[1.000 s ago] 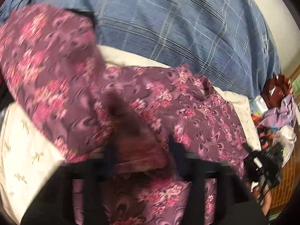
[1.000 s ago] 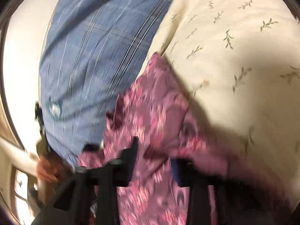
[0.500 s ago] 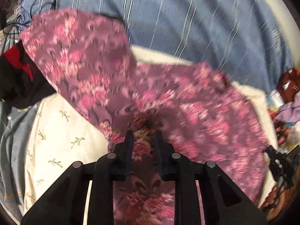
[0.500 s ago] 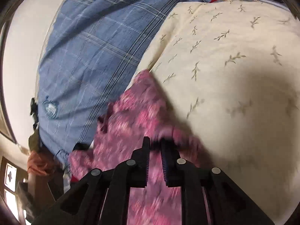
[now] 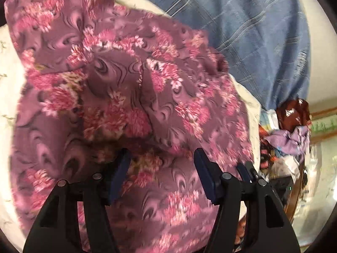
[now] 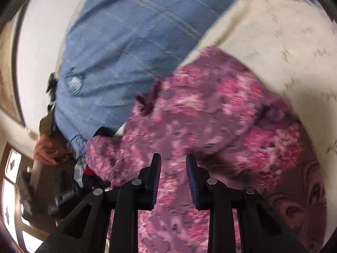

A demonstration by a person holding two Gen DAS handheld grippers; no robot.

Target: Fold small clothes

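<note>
Purple floral garment point(image 5: 134, 88), pink blossoms on a mauve swirl ground, lying rumpled and partly folded over itself on a cream sheet with a leaf print point(image 6: 280, 31). The cloth spreads directly ahead of and beneath both tools. Left hand-held gripper point(image 5: 162, 158): jaws opening, set wide apart, the fabric lying below the gap with neither pad pressing on it. Right hand-held gripper point(image 6: 173, 164): jaws opening, a narrower gap, blurred fabric seen through it and no pinch visible. Beyond the garment, farther from both grippers, a blue plaid cloth point(image 5: 248, 27) covers the bed. To the right of the left gripper, past the sheet's edge, a heap of mixed clothes point(image 5: 288, 130) with a lilac piece on top.
</note>
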